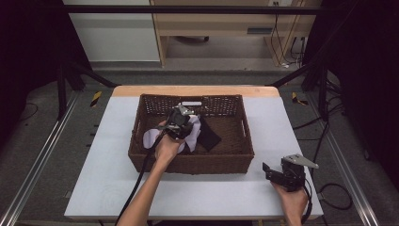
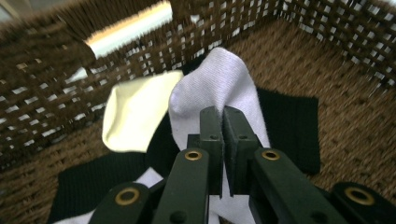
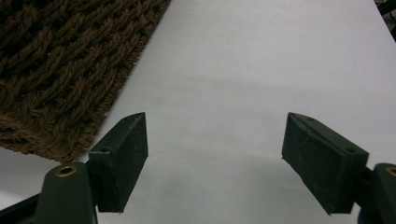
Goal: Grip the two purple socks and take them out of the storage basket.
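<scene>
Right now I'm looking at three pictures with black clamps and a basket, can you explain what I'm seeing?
A person holds a hand-held gripper in each hand; no robot arm. The high view looks down on a white table bearing a brown wicker basket. The other two pictures come from cameras riding on the grippers. The left hand-held gripper is inside the basket, shut on a white sock; a cream sock and black socks lie beneath. The right hand-held gripper is open over bare table beside the basket.

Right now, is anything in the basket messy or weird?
A bit messy: in the basket, white socks, a pale yellow one and black ones lie jumbled. The left tool pinches a white sock. Nothing looks damaged.
</scene>
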A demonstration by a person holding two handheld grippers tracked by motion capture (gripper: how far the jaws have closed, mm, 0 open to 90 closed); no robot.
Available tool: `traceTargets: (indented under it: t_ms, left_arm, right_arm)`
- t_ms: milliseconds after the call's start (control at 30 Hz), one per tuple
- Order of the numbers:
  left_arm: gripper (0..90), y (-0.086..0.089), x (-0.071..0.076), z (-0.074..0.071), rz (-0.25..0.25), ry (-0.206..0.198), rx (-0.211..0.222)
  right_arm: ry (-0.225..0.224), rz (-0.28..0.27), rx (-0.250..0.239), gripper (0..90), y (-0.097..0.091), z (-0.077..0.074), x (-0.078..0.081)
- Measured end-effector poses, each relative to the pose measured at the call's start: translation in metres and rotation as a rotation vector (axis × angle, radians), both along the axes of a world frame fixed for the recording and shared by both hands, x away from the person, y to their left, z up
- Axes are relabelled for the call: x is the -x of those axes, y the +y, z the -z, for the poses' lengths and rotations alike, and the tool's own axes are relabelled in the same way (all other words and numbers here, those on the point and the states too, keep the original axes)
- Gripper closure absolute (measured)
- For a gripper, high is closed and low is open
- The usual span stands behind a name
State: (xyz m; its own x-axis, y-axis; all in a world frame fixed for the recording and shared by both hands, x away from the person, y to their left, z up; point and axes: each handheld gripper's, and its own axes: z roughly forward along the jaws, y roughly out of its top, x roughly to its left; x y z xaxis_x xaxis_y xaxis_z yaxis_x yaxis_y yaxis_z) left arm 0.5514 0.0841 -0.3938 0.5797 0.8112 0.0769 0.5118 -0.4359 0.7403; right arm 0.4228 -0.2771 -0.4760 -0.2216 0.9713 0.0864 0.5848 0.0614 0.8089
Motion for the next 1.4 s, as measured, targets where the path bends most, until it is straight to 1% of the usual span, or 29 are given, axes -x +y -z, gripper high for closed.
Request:
traceTargets:
  t_ms: [67, 100, 133, 167, 200, 233, 267, 300, 333, 367, 400, 433, 467, 500, 600, 633, 733, 767, 800, 833, 933, 967, 1000, 1067, 1100, 1167, 1233, 1267, 1400]
  left_arm:
    - [86.0, 0.001, 0.002, -0.001, 0.006, -0.02, 0.004]
    - [86.1, 0.002, 0.004, -0.003, 0.011, -0.052, 0.02]
    - [86.1, 0.004, 0.006, -0.004, 0.011, -0.067, 0.037]
    - [86.2, 0.004, 0.006, -0.004, 0.011, -0.067, 0.037]
    - [86.4, 0.006, 0.007, -0.005, 0.008, -0.08, 0.059]
    - [86.5, 0.009, 0.008, -0.007, 0.006, -0.099, 0.106]
    - [86.6, 0.009, 0.008, -0.007, 0.006, -0.099, 0.106]
    - [86.7, 0.012, 0.009, -0.009, 0.006, -0.12, 0.137]
    - [86.7, 0.012, 0.009, -0.009, 0.006, -0.12, 0.137]
    - [86.8, 0.014, 0.011, -0.011, 0.014, -0.146, 0.169]
    - [86.8, 0.015, 0.012, -0.012, 0.021, -0.154, 0.178]
    - [86.9, 0.016, 0.012, -0.013, 0.023, -0.161, 0.196]
    - [86.9, 0.016, 0.012, -0.013, 0.023, -0.161, 0.196]
    - [86.9, 0.017, 0.013, -0.014, 0.023, -0.165, 0.21]
    - [87.0, 0.023, 0.012, -0.02, 0.019, -0.167, 0.27]
    - [87.0, 0.024, 0.013, -0.021, 0.016, -0.17, 0.281]
    - [87.0, 0.03, 0.015, -0.028, 0.015, -0.169, 0.336]
    - [87.0, 0.032, 0.017, -0.031, 0.019, -0.176, 0.345]
    - [87.0, 0.035, 0.02, -0.034, 0.021, -0.187, 0.342]
    - [87.0, 0.04, 0.026, -0.04, 0.029, -0.203, 0.346]
    - [87.0, 0.045, 0.033, -0.047, 0.036, -0.217, 0.36]
    - [87.0, 0.05, 0.041, -0.054, 0.051, -0.235, 0.375]
    - [87.0, 0.053, 0.045, -0.058, 0.06, -0.239, 0.379]
    - [87.0, 0.056, 0.054, -0.065, 0.077, -0.257, 0.381]
    - [87.0, 0.056, 0.054, -0.065, 0.077, -0.257, 0.381]
    - [86.9, 0.063, 0.07, -0.073, 0.094, -0.285, 0.376]
    - [86.9, 0.067, 0.08, -0.076, 0.102, -0.297, 0.375]
    - [86.9, 0.067, 0.08, -0.076, 0.102, -0.297, 0.375]
    - [86.9, 0.079, 0.102, -0.082, 0.122, -0.323, 0.39]
  right_arm:
    - [0.0, 0.0, 0.0, 22.6, 0.0, 0.0, 0.0]
    - [-0.001, 0.0, 0.002, 22.6, 0.0, 0.0, 0.001]
    - [-0.001, -0.001, 0.001, 22.6, -0.001, 0.0, 0.001]
    - [0.0, 0.001, 0.0, 22.6, -0.001, 0.0, 0.001]
    - [0.001, 0.003, -0.001, 22.6, -0.001, 0.0, 0.001]
    - [0.003, 0.006, -0.003, 22.6, -0.001, 0.0, 0.001]
    - [0.003, 0.006, -0.003, 22.6, -0.001, 0.0, 0.001]
    - [0.002, 0.006, -0.002, 22.6, -0.001, 0.0, 0.001]
    - [0.003, 0.007, -0.003, 22.6, -0.001, 0.0, 0.001]
    - [0.003, 0.006, -0.002, 22.7, -0.001, 0.0, 0.001]
    - [0.001, 0.005, -0.001, 22.7, -0.001, 0.0, 0.001]
    - [0.001, 0.005, -0.001, 22.7, -0.002, 0.0, 0.001]
    - [0.0, 0.005, 0.0, 22.7, -0.002, 0.0, 0.001]
    - [0.002, 0.006, 0.0, 22.7, -0.002, 0.0, 0.0]
    - [0.004, 0.008, -0.001, 22.7, -0.002, 0.0, 0.0]
    - [0.005, 0.007, -0.002, 22.7, -0.002, 0.0, 0.0]
    - [0.002, 0.008, -0.004, 22.8, -0.002, 0.0, 0.001]
    - [0.002, 0.009, -0.005, 22.7, -0.002, 0.0, 0.001]
    - [0.003, 0.009, -0.004, 22.8, -0.002, 0.0, 0.0]
    - [0.003, 0.009, -0.005, 22.8, -0.002, -0.001, 0.001]
    - [0.003, 0.01, -0.004, 23.0, -0.003, -0.001, 0.001]
    - [0.004, 0.011, -0.004, 23.0, -0.003, -0.001, 0.001]
    - [0.004, 0.011, -0.003, 23.0, -0.003, -0.001, 0.001]
    - [0.003, 0.012, -0.001, 23.1, -0.003, -0.001, 0.001]
    - [0.003, 0.012, -0.001, 23.1, -0.003, -0.001, 0.001]
    - [0.002, 0.014, -0.001, 23.1, -0.003, -0.001, 0.001]
    - [0.003, 0.015, -0.001, 23.2, -0.004, -0.001, 0.001]
    - [0.004, 0.015, 0.001, 23.3, -0.004, -0.001, 0.001]
    - [0.001, 0.014, 0.003, 23.4, -0.004, -0.001, 0.002]
